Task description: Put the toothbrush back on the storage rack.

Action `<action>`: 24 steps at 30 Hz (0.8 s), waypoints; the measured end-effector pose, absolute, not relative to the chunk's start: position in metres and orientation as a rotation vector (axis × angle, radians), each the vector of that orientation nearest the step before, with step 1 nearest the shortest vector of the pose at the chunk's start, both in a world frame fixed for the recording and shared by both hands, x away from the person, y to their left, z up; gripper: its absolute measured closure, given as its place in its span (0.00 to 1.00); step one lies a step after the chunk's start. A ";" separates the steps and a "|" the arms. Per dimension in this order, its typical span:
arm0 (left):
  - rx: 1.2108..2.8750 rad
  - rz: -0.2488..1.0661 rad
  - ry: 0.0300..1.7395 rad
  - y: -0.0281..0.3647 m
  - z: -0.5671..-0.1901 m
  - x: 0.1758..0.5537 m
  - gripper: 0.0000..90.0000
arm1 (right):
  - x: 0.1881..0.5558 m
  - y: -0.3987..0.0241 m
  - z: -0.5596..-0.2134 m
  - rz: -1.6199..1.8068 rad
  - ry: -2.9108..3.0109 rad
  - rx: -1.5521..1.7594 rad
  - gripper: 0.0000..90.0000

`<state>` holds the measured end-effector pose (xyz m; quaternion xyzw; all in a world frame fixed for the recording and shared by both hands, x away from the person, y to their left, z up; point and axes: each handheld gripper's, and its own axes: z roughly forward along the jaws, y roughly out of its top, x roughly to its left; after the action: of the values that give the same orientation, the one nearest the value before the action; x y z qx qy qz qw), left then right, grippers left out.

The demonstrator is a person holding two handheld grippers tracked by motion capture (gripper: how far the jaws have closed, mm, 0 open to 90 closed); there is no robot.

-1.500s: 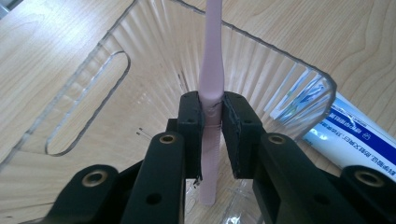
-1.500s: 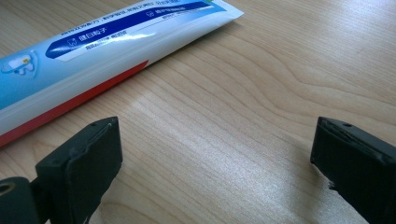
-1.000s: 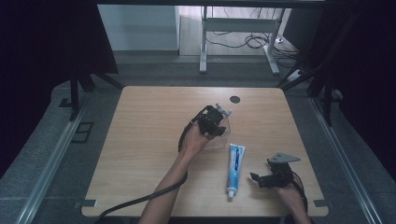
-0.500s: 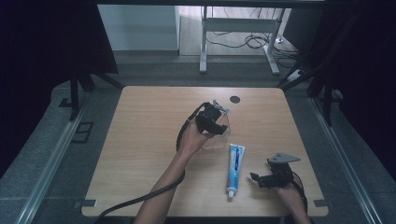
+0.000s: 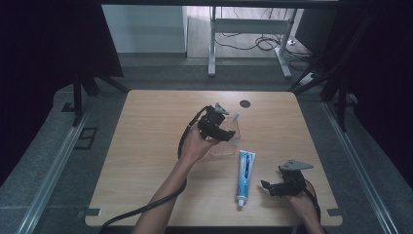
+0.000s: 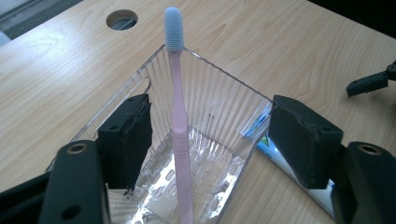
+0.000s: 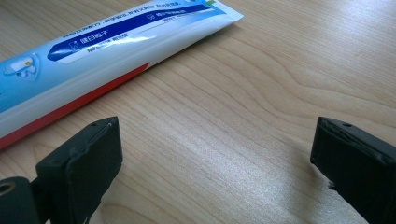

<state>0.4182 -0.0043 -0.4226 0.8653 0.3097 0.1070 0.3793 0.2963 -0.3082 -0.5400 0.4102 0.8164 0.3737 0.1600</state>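
Note:
A clear ribbed plastic cup (image 6: 219,116) stands on the wooden table (image 5: 146,146). In it leans a pink toothbrush (image 6: 180,116) with a pale blue head. My left gripper (image 6: 215,126) hangs just over the cup (image 5: 226,144). Its jaws have just been opening. They stand apart, one pad over the cup's mouth and the other outside its wall. The toothbrush is between them, untouched. A blue and white toothpaste tube (image 5: 245,174) lies to the right of the cup. My right gripper (image 5: 272,187) rests open beside the tube (image 7: 93,51), with bare wood between its jaws.
A round cable hole (image 5: 245,103) sits near the table's far edge, just behind the cup. The left gripper's cable (image 5: 146,209) trails off the front edge. A metal desk frame (image 5: 248,29) stands on the floor beyond the table.
The left hand and its gripper have shifted slightly above the cup, and the toothbrush stays leaning in it. The right gripper has kept still.

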 end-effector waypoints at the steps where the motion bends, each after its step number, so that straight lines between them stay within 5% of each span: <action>1: 2.210 0.273 0.794 -0.003 -0.422 0.418 0.32 | 0.296 -0.308 -0.540 1.068 2.332 1.173 0.03; 15: 2.168 0.245 0.810 0.023 -0.417 0.409 0.17 | 0.296 -0.308 -0.539 1.068 2.328 1.172 0.03; 24: 2.171 0.263 0.805 0.039 -0.415 0.401 0.15 | 0.296 -0.307 -0.539 1.068 2.329 1.174 0.03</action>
<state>0.4013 0.0391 -0.4150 0.8561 0.3174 0.1037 0.3945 0.2956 -0.3069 -0.5394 0.4111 0.8157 0.3739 0.1610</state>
